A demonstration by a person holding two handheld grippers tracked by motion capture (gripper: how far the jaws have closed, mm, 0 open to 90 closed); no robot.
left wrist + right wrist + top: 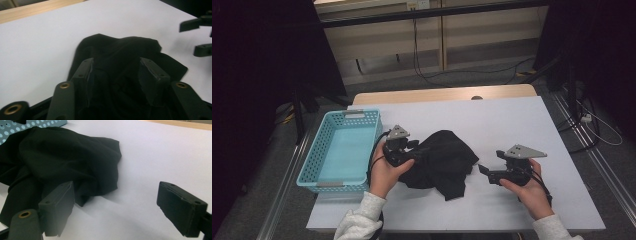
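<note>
High view: a black cloth (443,162) is seen crumpled at the centre of the white table (512,125), with a blue basket (339,150) at the left. Left gripper view: the left gripper (117,72) is spread partway over the cloth (120,47), nothing pinched. Right gripper view: the right gripper (117,207) is held wide open and empty, the cloth (62,157) at upper left

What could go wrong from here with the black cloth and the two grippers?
The left gripper has its jaws apart over the black cloth, so closing now might pinch only a loose fold and drag the heap unevenly. The right gripper stands open over bare table just beside the cloth's edge, so a grab from there could miss. A lifted cloth might snag on the blue basket.
</note>
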